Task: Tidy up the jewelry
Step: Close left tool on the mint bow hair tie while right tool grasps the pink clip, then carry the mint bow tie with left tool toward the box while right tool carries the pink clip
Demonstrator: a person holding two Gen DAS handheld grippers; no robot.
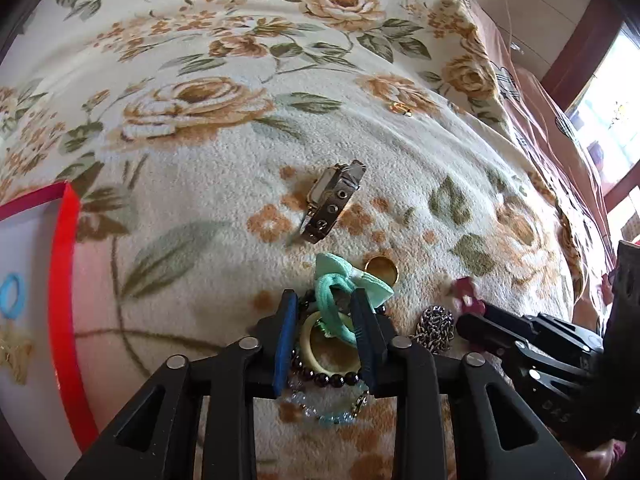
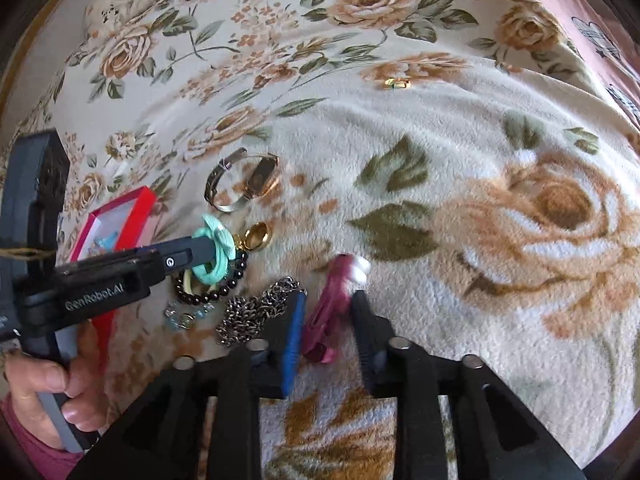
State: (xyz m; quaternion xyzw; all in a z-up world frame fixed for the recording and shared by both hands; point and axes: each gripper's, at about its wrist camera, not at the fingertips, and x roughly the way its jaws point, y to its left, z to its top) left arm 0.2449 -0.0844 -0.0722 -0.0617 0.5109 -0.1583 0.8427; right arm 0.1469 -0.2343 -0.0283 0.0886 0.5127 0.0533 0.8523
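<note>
Straddling a heap of jewelry on the flowered blanket [image 1: 192, 200] of a bed, the left claw [image 1: 325, 316] stands partly open, its blue-padded fingers [image 1: 285, 340] on either side of a mint hair tie [image 1: 334, 304] with a bow. The tie's loop lies between the fingers, touching the right one; whether it is actually pinched cannot be told. Under it sit a cream ring-shaped bangle [image 1: 320, 350], a dark bead bracelet [image 1: 332, 378] and a pale blue bead bracelet [image 1: 320, 412].

The right claw [image 2: 328, 314] is also parted, with a pink hair clip [image 2: 326, 312] lying between its fingers, near the left pad and clear of the right one. Just left of it lies a bundled metal chain [image 2: 256, 308].

Beyond the heap, a gold ring [image 1: 382, 270] rests just beside the mint bow. Farther on lies a watch [image 1: 334, 202] on its side, its strap curled into a loop. Well past that, a small gold piece [image 1: 400, 108] sits alone on a printed rose.

Toward the blanket's left side is a red box [image 1: 64, 280], holding a blue ring-shaped item [image 1: 12, 294] and a gold star-shaped piece [image 1: 14, 354].
</note>
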